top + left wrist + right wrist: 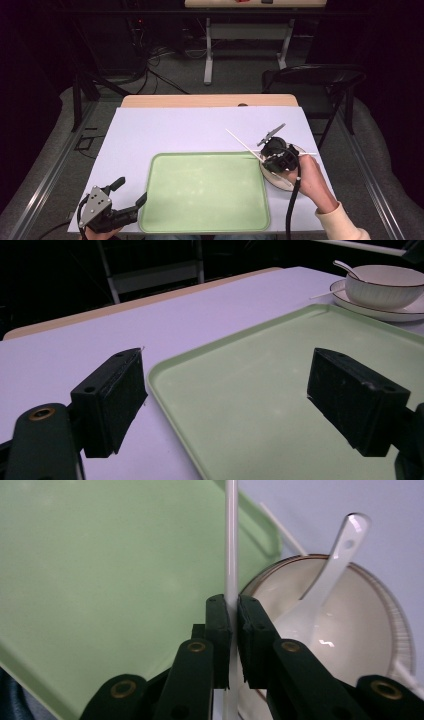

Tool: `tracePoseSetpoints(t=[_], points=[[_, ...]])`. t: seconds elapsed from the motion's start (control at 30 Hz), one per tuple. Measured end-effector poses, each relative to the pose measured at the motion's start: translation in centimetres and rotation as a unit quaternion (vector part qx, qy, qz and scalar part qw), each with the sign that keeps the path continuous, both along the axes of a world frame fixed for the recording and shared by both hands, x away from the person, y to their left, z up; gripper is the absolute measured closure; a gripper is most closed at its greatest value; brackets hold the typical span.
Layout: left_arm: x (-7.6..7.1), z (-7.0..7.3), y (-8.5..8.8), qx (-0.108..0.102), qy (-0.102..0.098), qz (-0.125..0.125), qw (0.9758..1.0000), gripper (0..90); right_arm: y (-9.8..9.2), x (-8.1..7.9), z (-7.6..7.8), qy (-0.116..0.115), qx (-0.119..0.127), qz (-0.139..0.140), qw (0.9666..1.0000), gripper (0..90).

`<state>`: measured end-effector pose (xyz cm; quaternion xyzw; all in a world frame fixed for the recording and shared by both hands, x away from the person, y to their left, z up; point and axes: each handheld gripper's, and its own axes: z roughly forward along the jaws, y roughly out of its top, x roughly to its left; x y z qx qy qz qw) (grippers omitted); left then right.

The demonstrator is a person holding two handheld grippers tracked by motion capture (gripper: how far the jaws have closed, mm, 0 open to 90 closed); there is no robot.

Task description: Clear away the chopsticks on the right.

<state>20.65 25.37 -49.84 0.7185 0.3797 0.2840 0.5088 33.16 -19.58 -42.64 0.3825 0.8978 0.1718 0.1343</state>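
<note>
My right gripper (233, 605) is shut on a thin white chopstick (231, 540) that runs up past the jaws over the corner of the green tray (100, 570). Seen from above, this gripper (267, 152) hovers at the tray's far right corner, over a white bowl (278, 176) on a saucer. A white spoon (325, 585) rests in the bowl (350, 630). A second chopstick (240, 141) lies on the mat beyond the tray. My left gripper (131, 190) stands open at the tray's near left corner (165, 375), with nothing between its jaws.
A lilac mat (200, 125) covers the wooden table. The tray (205, 192) takes up the near middle. A black folding chair (310, 77) stands behind the table's far right corner. Cables and another table's legs (207, 50) lie farther back.
</note>
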Motion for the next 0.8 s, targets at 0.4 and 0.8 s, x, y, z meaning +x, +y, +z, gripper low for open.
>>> tracePoseSetpoints(t=[0.4,0.8], points=[[0.0,0.0,0.0,0.0,0.0,0.0,1.0,15.7,2.4,-0.8,-3.9,0.061,0.039,-0.015,0.9973,84.6],[-0.1,0.0,0.0,0.0,0.0,0.001,1.0,15.7,4.0,-0.5,-7.8,0.103,0.038,-0.036,0.9933,84.5]])
